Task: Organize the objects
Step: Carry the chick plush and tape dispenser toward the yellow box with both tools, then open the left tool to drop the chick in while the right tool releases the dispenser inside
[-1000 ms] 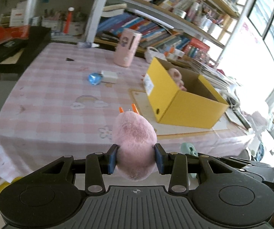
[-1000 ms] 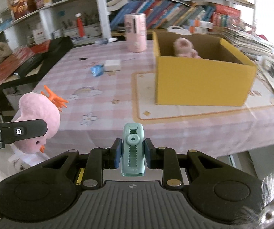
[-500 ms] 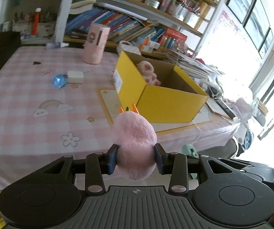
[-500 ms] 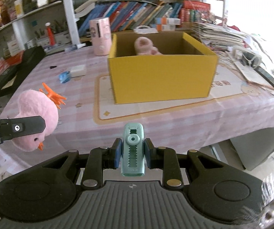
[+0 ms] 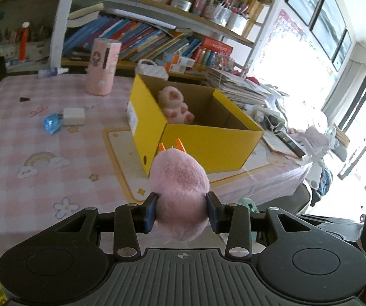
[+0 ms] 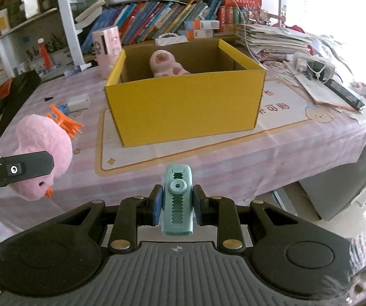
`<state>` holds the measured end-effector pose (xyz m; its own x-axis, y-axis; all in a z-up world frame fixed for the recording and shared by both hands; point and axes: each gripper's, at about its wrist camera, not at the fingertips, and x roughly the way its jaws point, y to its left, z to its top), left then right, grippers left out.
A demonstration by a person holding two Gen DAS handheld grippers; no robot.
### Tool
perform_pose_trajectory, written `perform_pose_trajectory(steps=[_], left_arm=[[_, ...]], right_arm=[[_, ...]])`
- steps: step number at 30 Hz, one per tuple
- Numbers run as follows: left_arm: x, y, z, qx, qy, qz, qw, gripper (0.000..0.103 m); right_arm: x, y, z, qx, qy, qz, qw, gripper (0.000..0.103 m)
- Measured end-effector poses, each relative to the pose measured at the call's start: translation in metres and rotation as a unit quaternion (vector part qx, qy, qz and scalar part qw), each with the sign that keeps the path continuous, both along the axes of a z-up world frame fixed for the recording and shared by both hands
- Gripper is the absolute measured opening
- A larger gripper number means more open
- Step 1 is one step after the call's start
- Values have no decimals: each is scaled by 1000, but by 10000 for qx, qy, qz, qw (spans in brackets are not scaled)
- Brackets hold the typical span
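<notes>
In front of the yellow box [image 6: 183,102], off the near table edge: left gripper [image 5: 181,213] clamped tight on a pink plush chick [image 5: 179,193], pads squishing its sides, orange crest pointing at the box. Same chick in the right view [image 6: 42,150], hanging left of the box and short of the tablecloth, beak down, with one black finger [image 6: 17,170] across its body.

Right gripper [image 6: 176,205] closed on a small teal clip thing [image 6: 177,201], held upright, toothed slot facing the camera, also on the near side of the box and off the table edge. A bit of the teal visible in the left view too [image 5: 246,204], just right of the chick.

Inside the box, against the back left corner: another pink plush [image 6: 165,65], paw pads showing. Open top, rest of the box floor bare cardboard.

Box sitting on a cream mat with an orange border [image 6: 131,158], over a pink checked tablecloth [image 5: 29,140].

Left of the box: a white block [image 5: 73,116] and a blue crinkly wrapper [image 5: 51,126], touching or near enough. Behind those, a tall pink cylinder [image 5: 103,70], upright. Behind the box, shelves crammed with books [image 6: 157,25]. Right of the box: a messy pile of papers [image 6: 323,89] with a dark phone-like slab on top, hard to say exactly.
</notes>
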<state>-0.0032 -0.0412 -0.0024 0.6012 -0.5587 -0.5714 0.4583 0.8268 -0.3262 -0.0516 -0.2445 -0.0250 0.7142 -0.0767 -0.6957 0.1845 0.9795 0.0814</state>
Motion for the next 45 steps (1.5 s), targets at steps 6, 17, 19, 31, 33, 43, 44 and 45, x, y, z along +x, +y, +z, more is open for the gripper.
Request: perform_pose_trajectory(steps=[6,17,19,31,33,43,44,45], left_arm=[[7,-13,7,-11,-221,-91,9997,38],[42,-40,25,-65,-652,16,9979,38],[53,-47,28,-74,-729,82,9973,38],[103,-90,25,8,-744,517,9959,38],[110,-96,23,89,-729,592,9955,38],[141,-117,3,619,-305,929,9933,38],[143,-118,1,653,-257,961,9929,38],[146,-119,-1,687,-199,997,9924,38]], right_arm=[[6,-14,1,29,-72,-96,9999,23],[44,-48,33,74,-690,-202,9974,23],[57,-56,42,52,-822,-159,9965,23],[139,-96,52,-180,-963,482,9940,23],[151,-102,50,-180,-942,596,9936,23],[200,-111,27,-271,-619,1222,9902,23],[203,-110,24,-292,-575,1294,9895,23],[207,-110,20,-320,-517,1378,9886,23]])
